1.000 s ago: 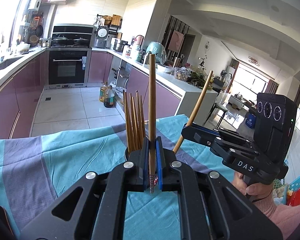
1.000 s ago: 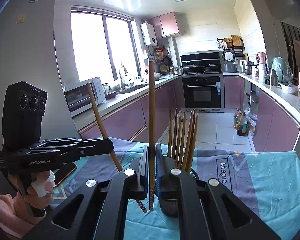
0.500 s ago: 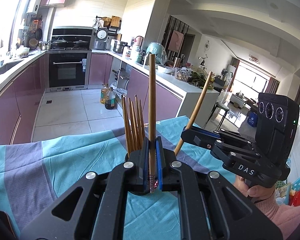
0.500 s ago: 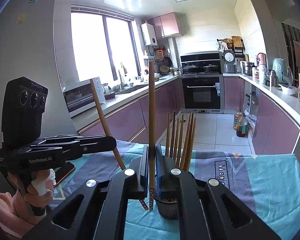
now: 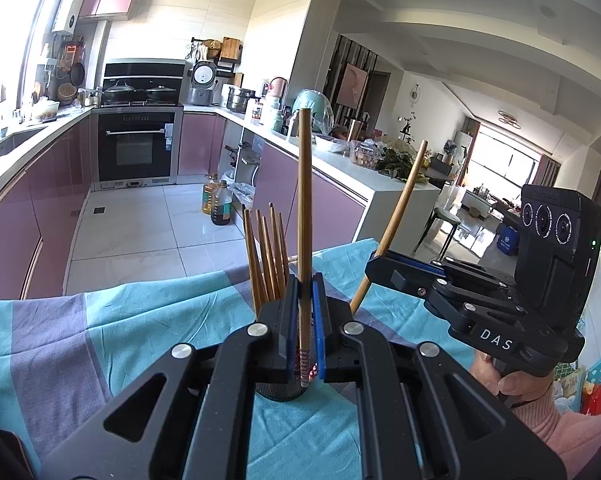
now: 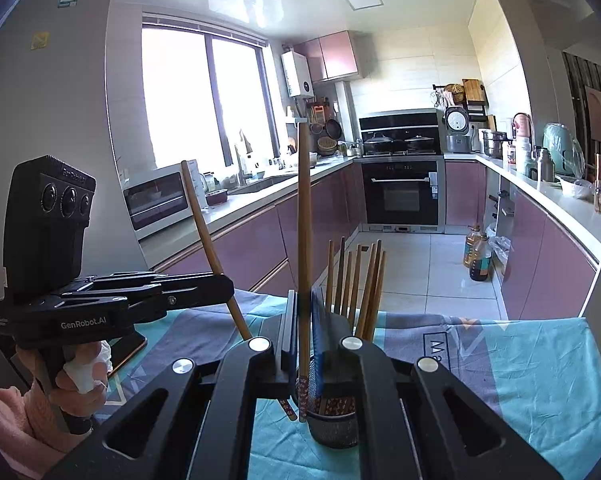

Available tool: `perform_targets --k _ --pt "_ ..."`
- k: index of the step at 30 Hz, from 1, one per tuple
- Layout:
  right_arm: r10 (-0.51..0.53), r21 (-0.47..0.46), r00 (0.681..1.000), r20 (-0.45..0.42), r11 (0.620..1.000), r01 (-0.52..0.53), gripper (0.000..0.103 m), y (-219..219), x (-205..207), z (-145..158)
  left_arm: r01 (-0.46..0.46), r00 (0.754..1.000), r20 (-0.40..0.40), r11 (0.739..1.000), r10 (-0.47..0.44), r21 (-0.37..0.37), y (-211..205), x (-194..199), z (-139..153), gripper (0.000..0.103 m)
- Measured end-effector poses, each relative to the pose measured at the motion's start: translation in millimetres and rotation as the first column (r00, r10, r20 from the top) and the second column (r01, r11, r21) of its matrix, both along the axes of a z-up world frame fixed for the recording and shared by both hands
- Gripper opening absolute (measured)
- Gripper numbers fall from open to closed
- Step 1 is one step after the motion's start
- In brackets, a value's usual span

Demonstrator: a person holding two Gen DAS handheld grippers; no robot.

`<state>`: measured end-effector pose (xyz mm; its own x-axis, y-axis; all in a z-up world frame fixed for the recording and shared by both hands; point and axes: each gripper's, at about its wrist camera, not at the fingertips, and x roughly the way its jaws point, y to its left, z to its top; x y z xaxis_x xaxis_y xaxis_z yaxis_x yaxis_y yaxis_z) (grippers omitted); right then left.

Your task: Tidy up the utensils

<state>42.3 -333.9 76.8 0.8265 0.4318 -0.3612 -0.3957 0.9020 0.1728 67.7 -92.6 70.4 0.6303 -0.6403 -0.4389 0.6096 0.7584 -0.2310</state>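
Each gripper is clamping one wooden chopstick just above its patterned tip. The left gripper (image 5: 305, 320) is holding its chopstick (image 5: 303, 216) upright above the dark cup (image 6: 332, 424) of chopsticks on the teal cloth (image 5: 140, 320); the right gripper (image 6: 303, 332) is gripping another chopstick (image 6: 303, 232) upright beside it. They look light, stiff and smooth, so they could slip.

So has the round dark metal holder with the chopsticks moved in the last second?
Cannot tell. The holder shows more below the right gripper, but it sits alike on the striped tablecloth; the camera probably rose.
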Motion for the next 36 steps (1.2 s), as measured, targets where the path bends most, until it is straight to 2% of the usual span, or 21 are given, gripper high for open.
perform_targets --k 22,36 --pt "-0.024 -0.018 1.0 0.013 1.0 0.024 0.006 7.3 18.1 6.8 -0.007 0.999 0.038 1.0 0.006 0.024 -4.6 -3.6 3.8 0.008" --pt "-0.033 -0.024 0.999 -0.016 0.999 0.032 0.006 10.0 25.5 0.1 -0.002 1.0 0.019 0.999 0.001 0.048 -3.8 -9.2 -0.5 0.008"
